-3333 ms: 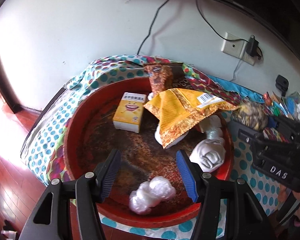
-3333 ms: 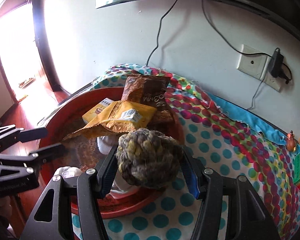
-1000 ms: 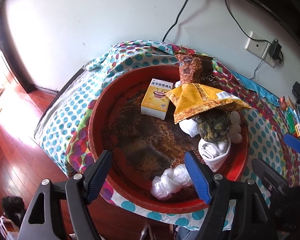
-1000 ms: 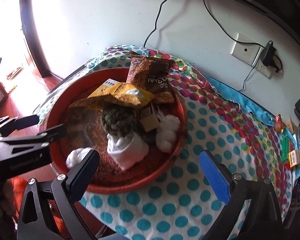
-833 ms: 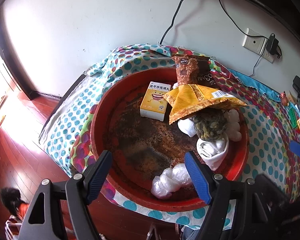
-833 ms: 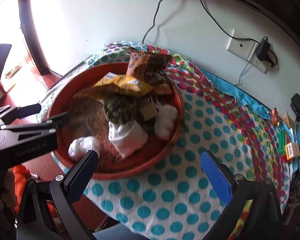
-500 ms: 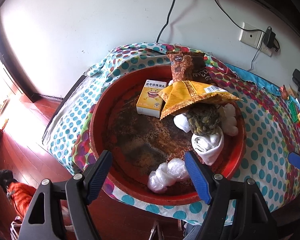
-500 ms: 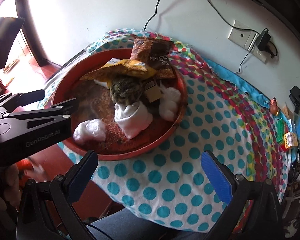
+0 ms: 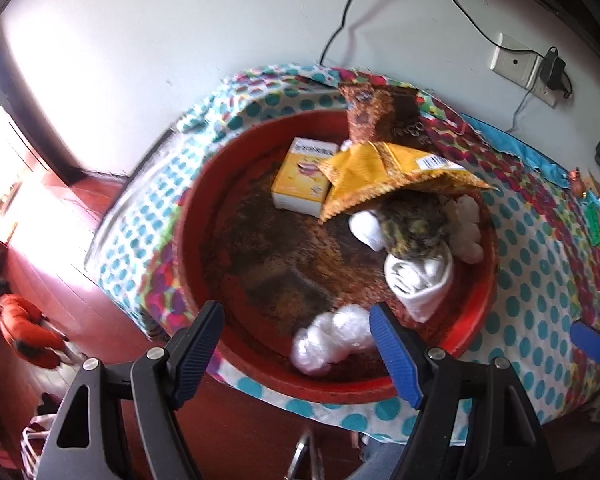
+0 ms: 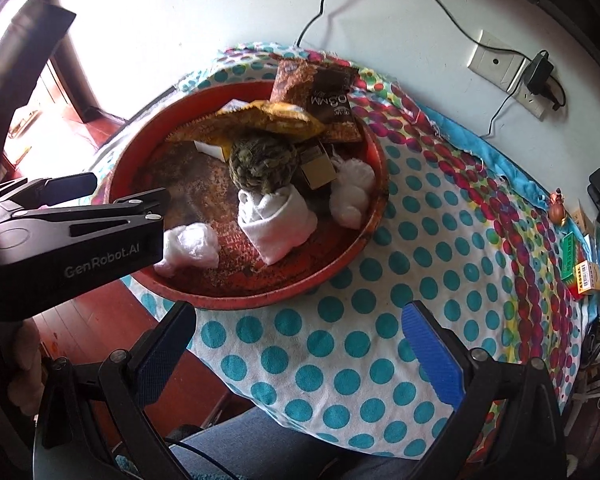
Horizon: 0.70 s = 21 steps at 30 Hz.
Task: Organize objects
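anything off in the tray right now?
The brown snack bag lies over the red tray's far rim, partly outside on the polka-dot cloth. The woolly olive ball is perched on the rolled white towel. Nothing looks spilled or damaged.

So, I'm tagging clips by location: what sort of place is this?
Most likely a room in a home: a polka-dot cloth covers the table, a wall socket holds a plugged-in charger, and the floor is red wood.
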Available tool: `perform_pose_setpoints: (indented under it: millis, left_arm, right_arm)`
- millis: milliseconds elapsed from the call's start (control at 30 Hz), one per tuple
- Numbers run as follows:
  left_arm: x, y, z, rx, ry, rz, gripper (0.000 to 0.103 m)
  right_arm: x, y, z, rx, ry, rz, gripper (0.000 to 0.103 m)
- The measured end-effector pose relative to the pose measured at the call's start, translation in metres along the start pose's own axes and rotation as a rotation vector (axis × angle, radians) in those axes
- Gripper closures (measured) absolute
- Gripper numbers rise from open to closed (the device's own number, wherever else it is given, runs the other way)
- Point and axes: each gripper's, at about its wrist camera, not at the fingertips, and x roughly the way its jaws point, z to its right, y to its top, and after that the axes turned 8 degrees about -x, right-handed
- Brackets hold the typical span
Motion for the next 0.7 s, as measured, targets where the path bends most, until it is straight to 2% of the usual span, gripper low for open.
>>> perform_pose_setpoints:
  millis: [100,200,400,700]
  left_arm:
    - [0.001,-0.001,0.003,-0.002,-0.034,-0.007,0.026]
    - [-0.003,-0.002,0.006,0.019,-0.010,0.026,0.026]
    - [-0.008,-0.003,0.010,0.040,-0.012,0.050,0.026]
    - [-0.005,-0.005,0.011,0.034,-0.037,0.026,0.026]
  right_arm:
    - [0.004,-0.001,0.002,0.009,0.007,-0.018,0.001]
    - [0.007,-0.001,0.004,0.021,0.012,-0.033,0.001]
    - [0.009,0.002,0.002,0.016,0.025,-0.038,0.001]
    - [0.012,0.001,0.000,0.008,0.016,-0.048,0.001]
